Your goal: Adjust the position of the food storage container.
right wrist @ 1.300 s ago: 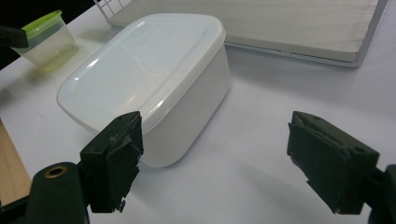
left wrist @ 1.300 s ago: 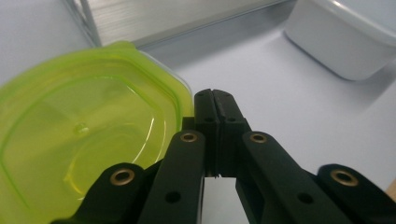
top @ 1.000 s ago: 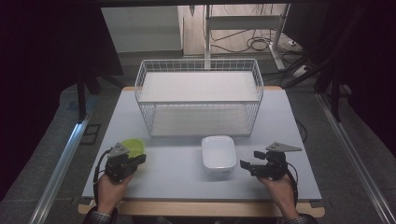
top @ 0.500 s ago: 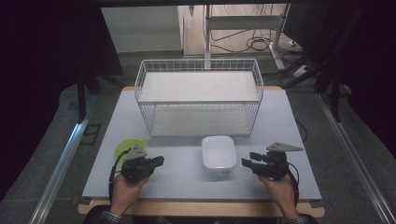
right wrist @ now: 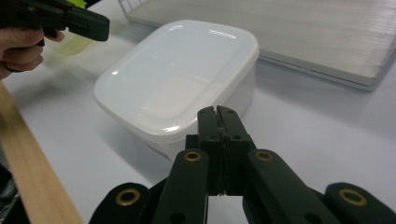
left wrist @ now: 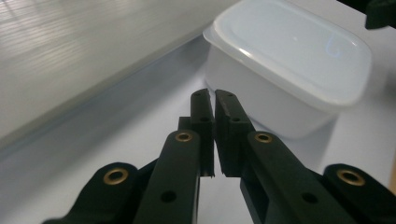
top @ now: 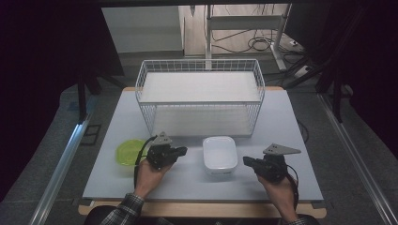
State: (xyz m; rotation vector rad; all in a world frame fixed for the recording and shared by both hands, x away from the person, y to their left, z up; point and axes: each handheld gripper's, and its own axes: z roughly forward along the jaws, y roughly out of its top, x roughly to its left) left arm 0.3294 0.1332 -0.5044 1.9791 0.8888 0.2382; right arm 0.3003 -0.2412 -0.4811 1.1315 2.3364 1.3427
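While 2 black grippers flank it, smooth rounded-rectangular white plastic container (top: 219,155) sits.

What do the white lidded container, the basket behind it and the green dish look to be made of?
The container looks like glossy white plastic: its lid shows soft highlights and a moulded rim. The basket seems to be white-coated metal wire, judging by its thin grid walls. The green dish is probably translucent plastic, given its bright, slightly see-through lime colour, though it is too small to be sure.
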